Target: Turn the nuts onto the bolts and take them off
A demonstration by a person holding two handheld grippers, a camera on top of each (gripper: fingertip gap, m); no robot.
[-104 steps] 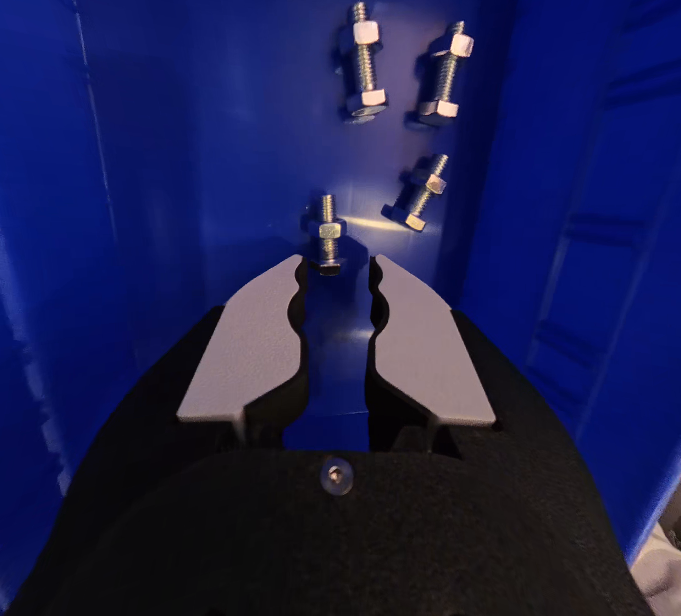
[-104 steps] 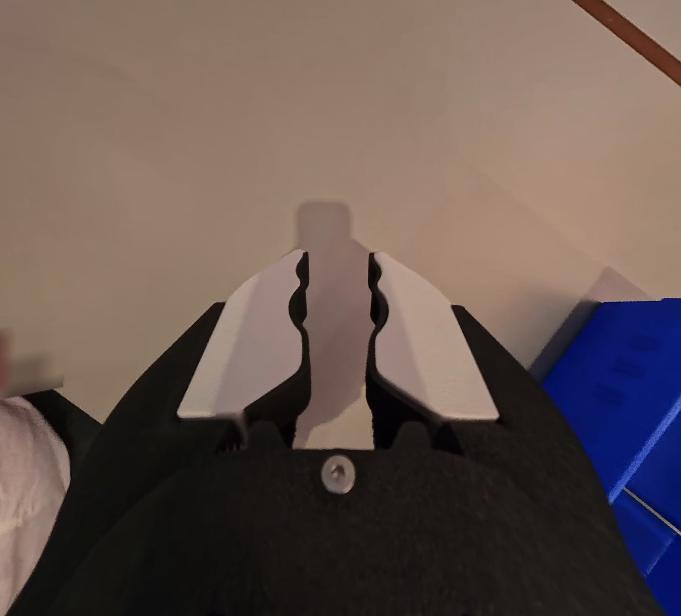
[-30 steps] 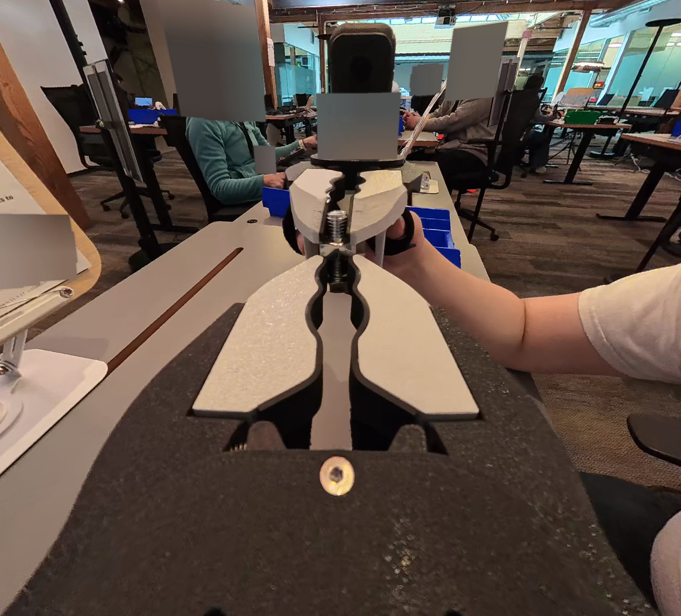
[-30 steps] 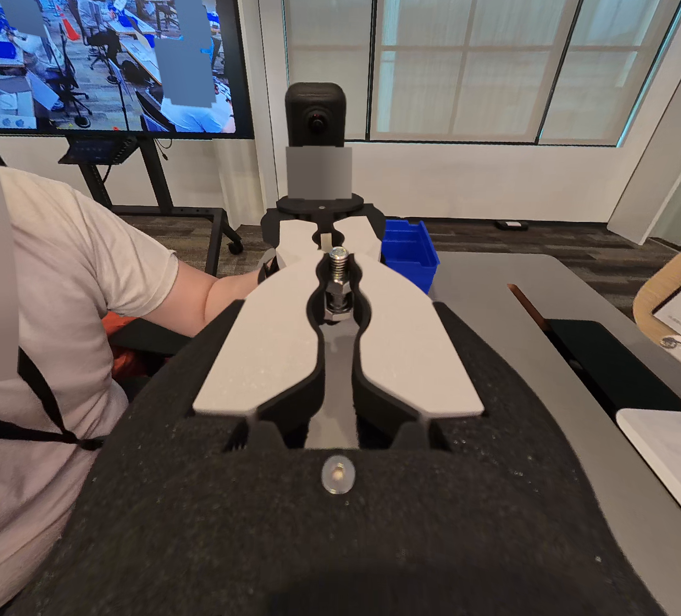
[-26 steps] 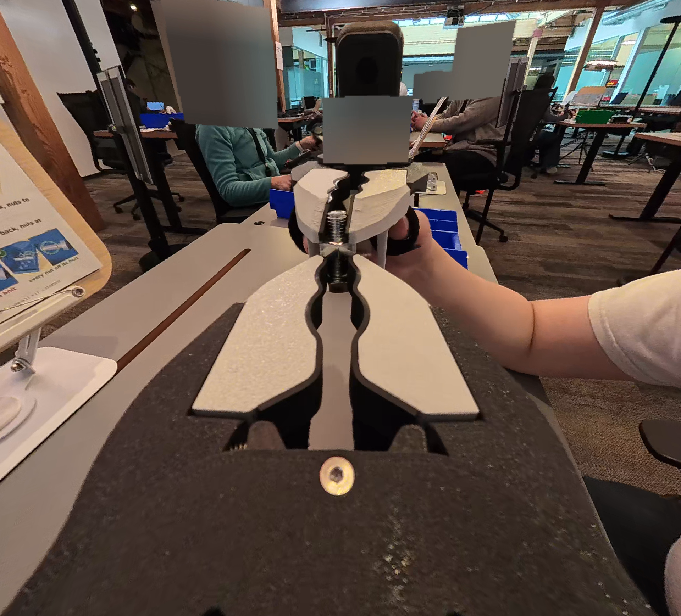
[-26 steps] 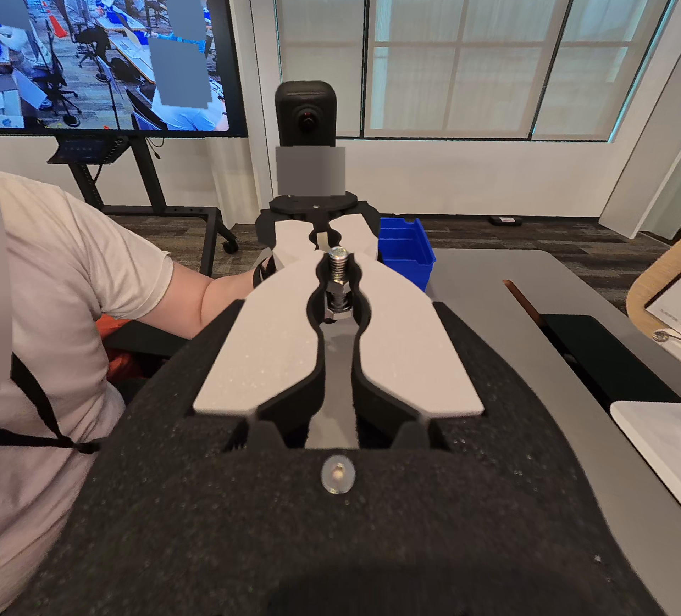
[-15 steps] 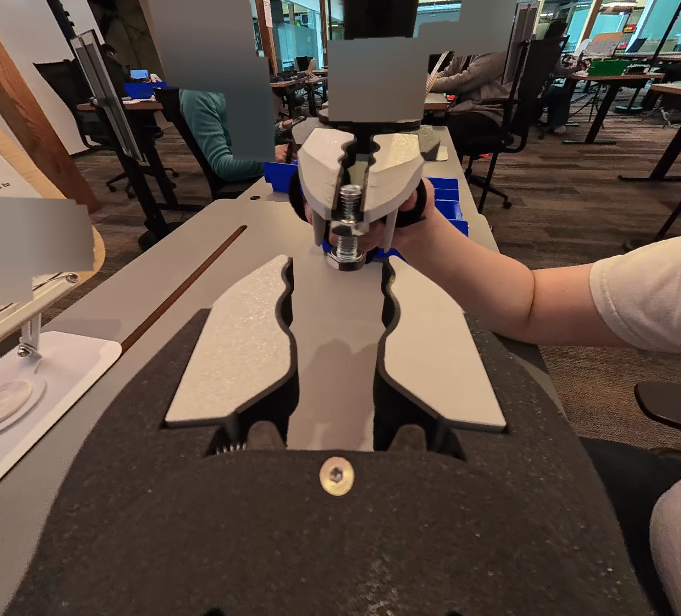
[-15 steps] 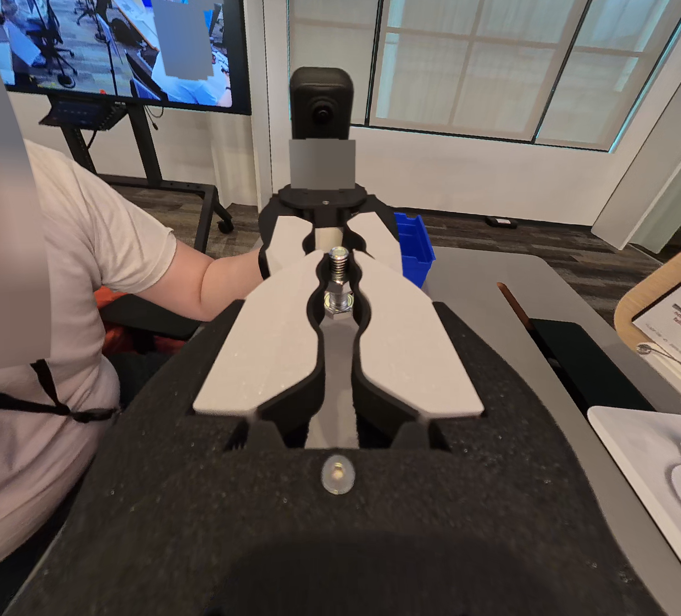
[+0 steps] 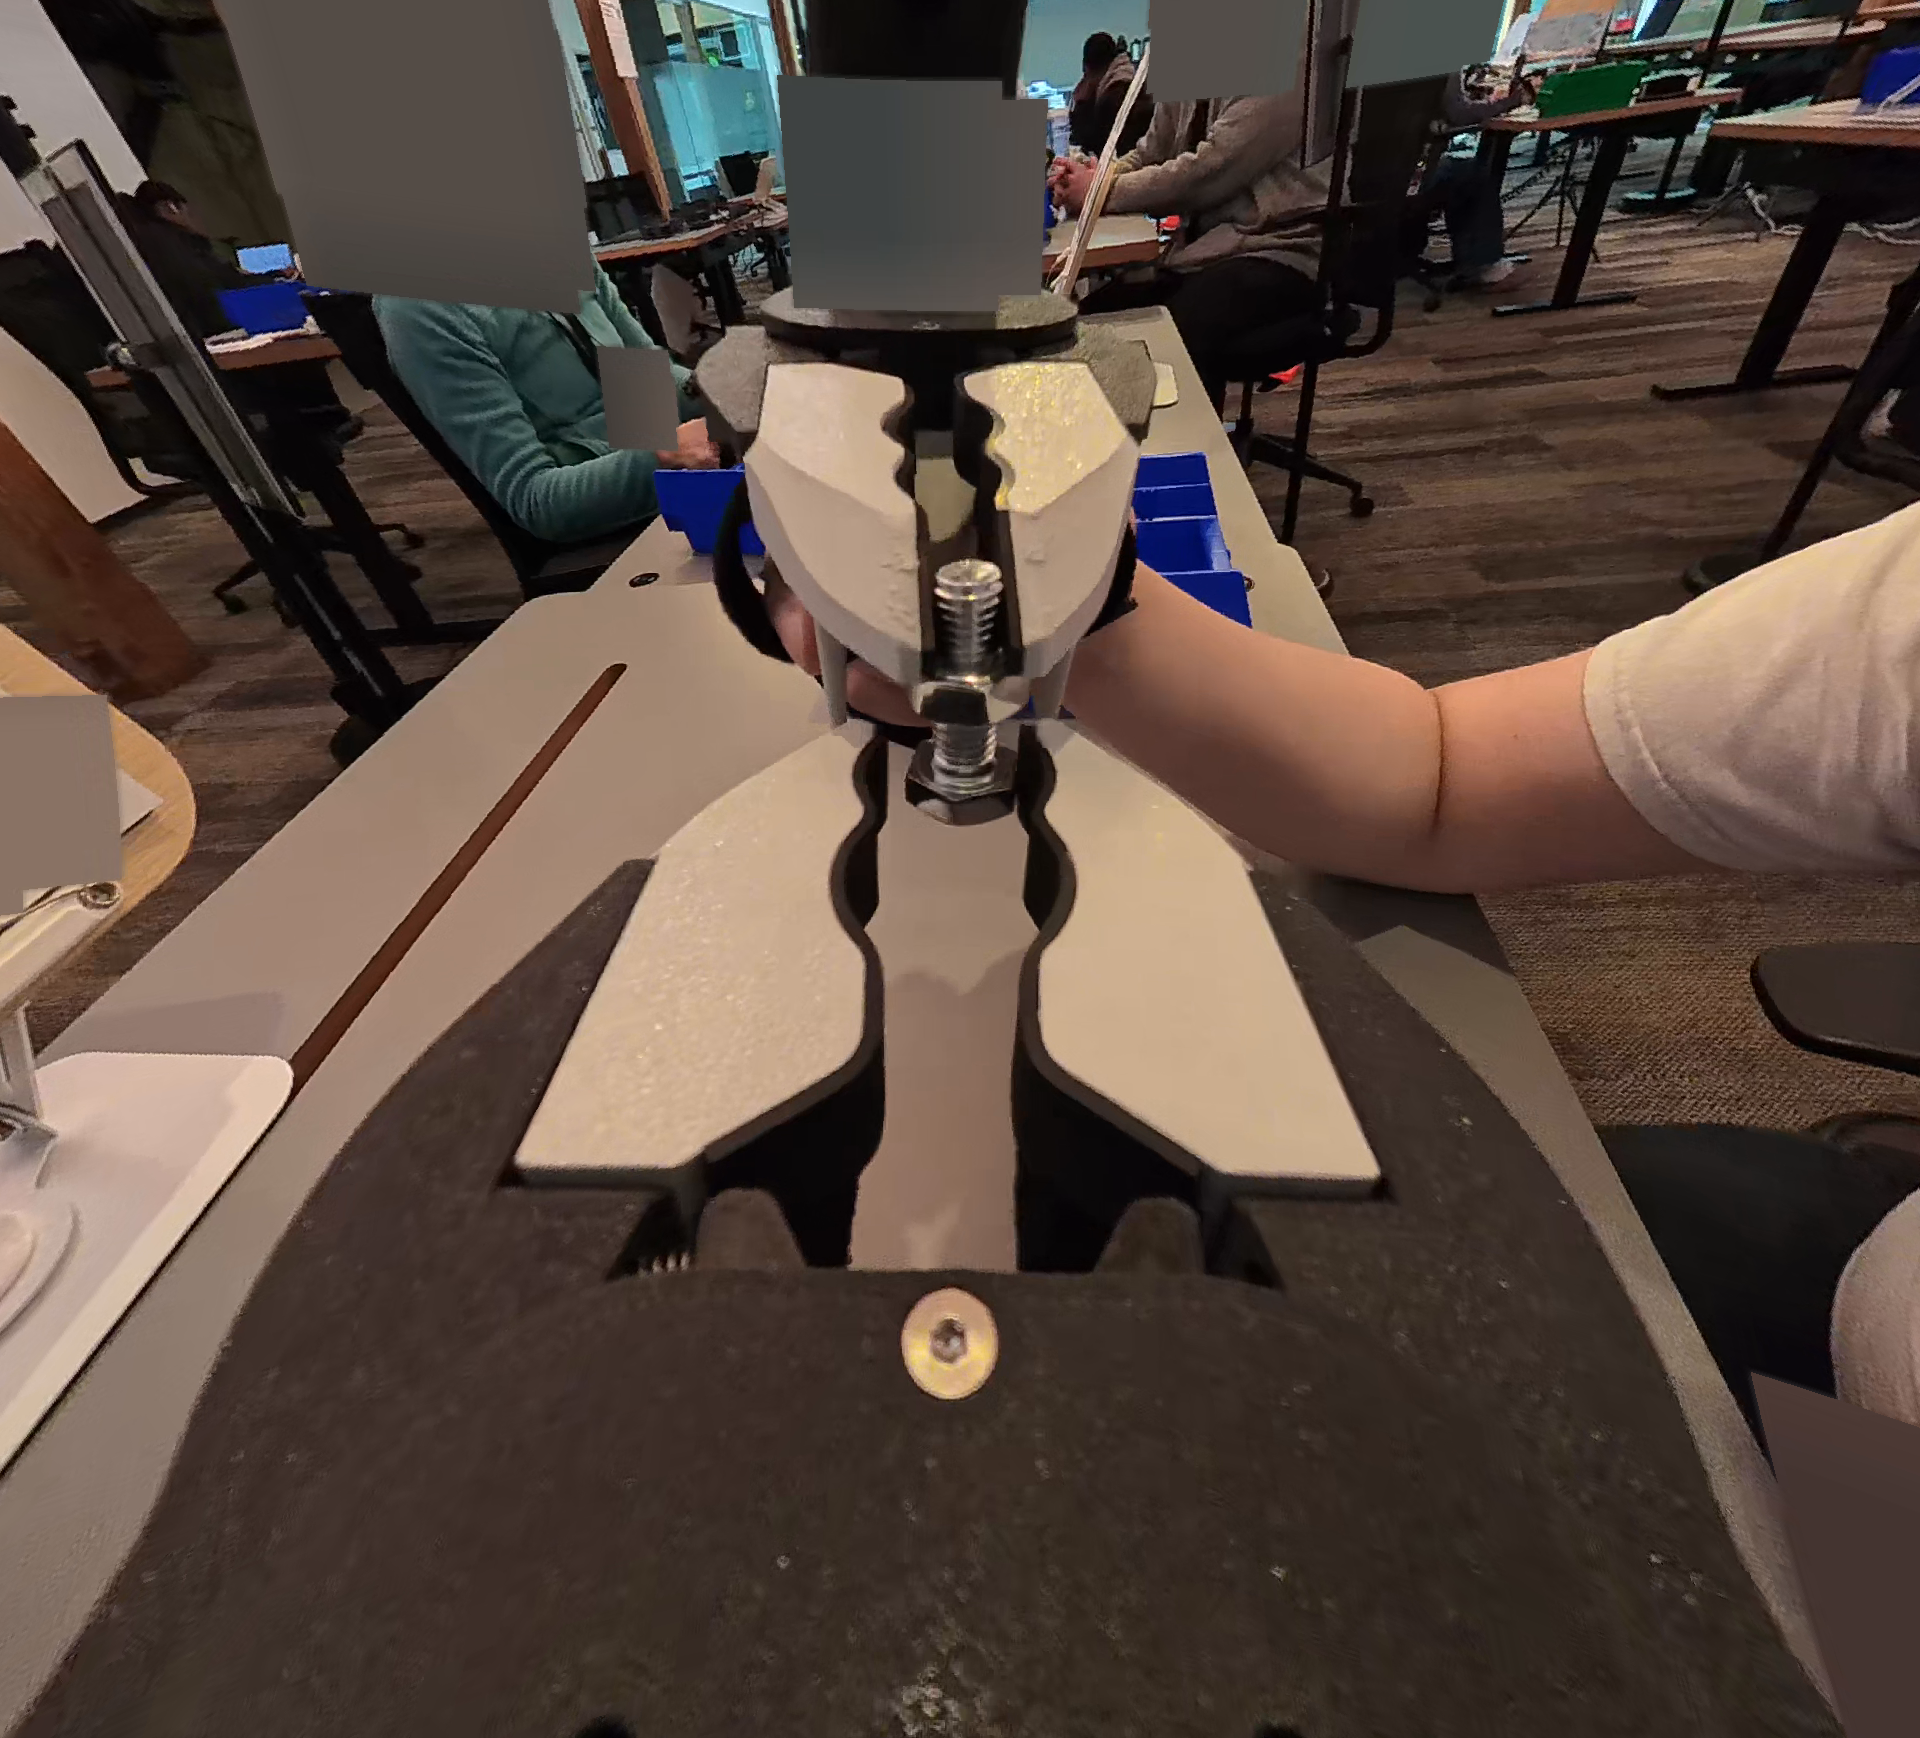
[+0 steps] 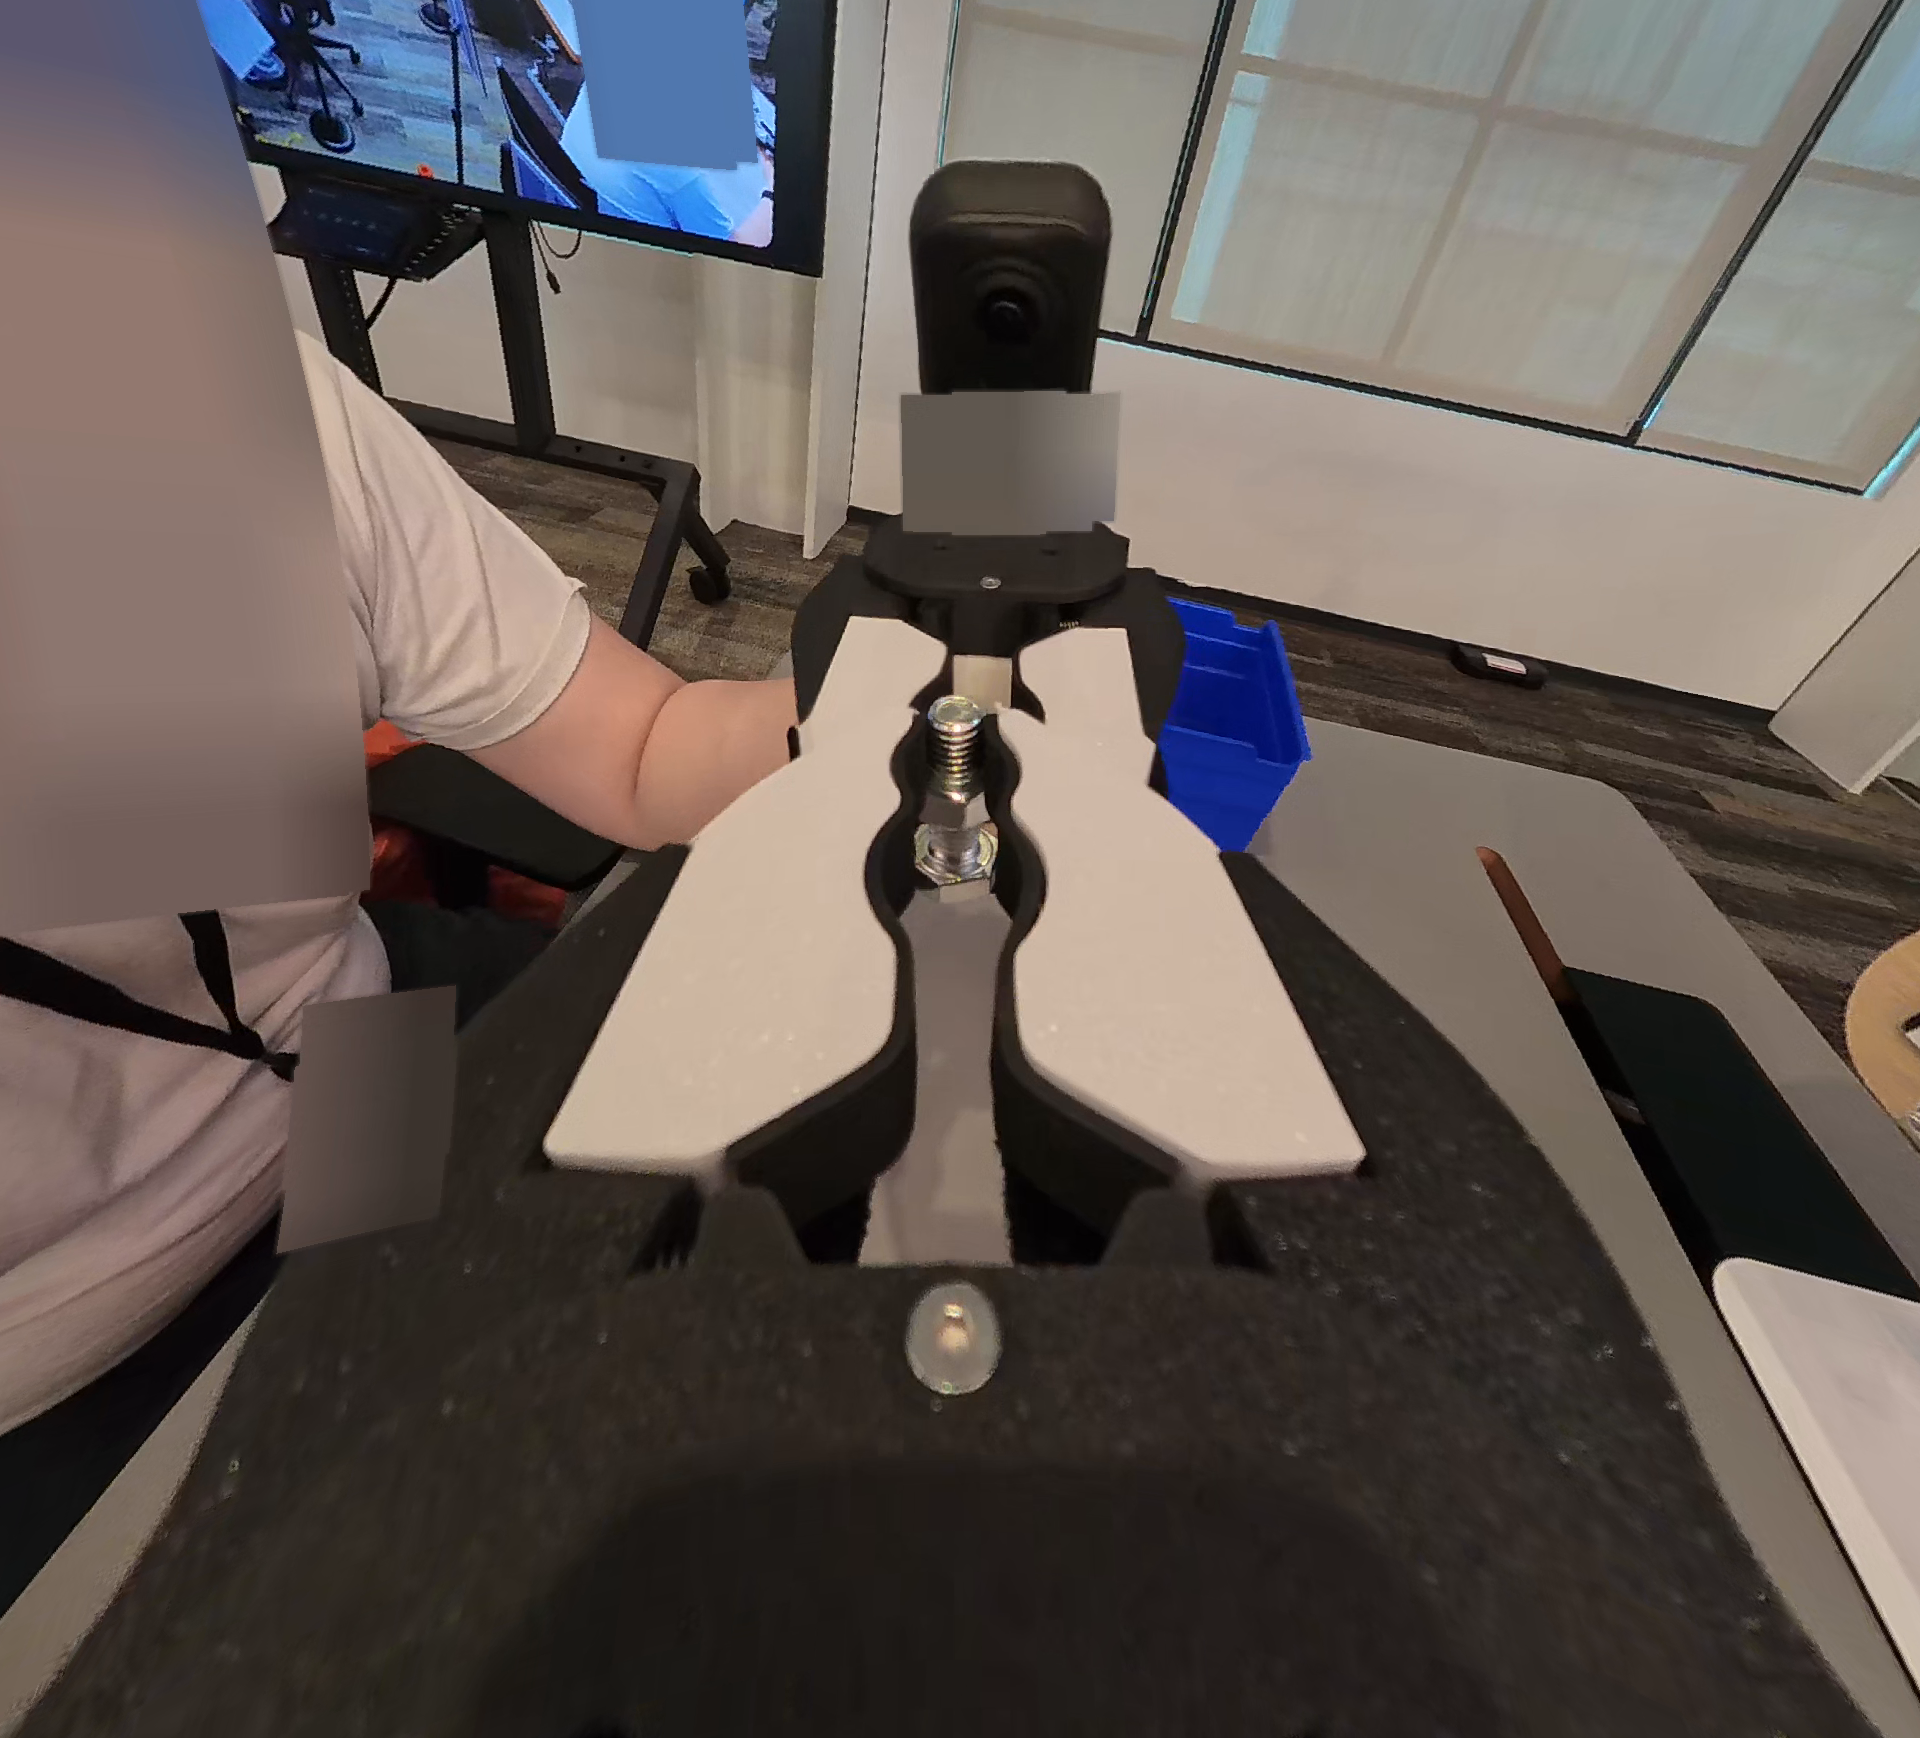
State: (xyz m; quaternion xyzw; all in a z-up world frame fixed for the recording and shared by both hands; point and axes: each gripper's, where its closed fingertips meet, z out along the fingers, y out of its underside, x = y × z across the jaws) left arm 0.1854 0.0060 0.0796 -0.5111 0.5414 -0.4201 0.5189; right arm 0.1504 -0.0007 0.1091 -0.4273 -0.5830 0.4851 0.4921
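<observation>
A steel bolt [image 9: 961, 628] stands upright between my two grippers, thread tip up, with a hex nut [image 9: 964, 699] on it and its head [image 9: 956, 789] at the bottom. My right gripper [image 10: 956, 720] is shut on the bolt [image 10: 954, 753] around its nut [image 10: 951, 812]. It also shows opposite in the left wrist view [image 9: 961, 649]. My left gripper [image 9: 951, 758] is open. Its fingertips stand on either side of the bolt head with a small gap. It also shows in the right wrist view [image 10: 979, 680], with its fingers apart.
Both grippers are held above a grey table [image 9: 416, 857]. Blue bins [image 9: 1184, 525] stand behind the right gripper, and another blue bin [image 10: 1231, 732] stands behind the left one. A white stand base [image 9: 135, 1158] is at the left. The person's forearm [image 9: 1351, 774] reaches in from the right. My two grippers' fingertips are within a few centimetres of each other.
My left gripper took a bolt from the blue bin, and both grippers held it a second ago. The left one opened wide and has narrowed around the head. The right stays shut.
</observation>
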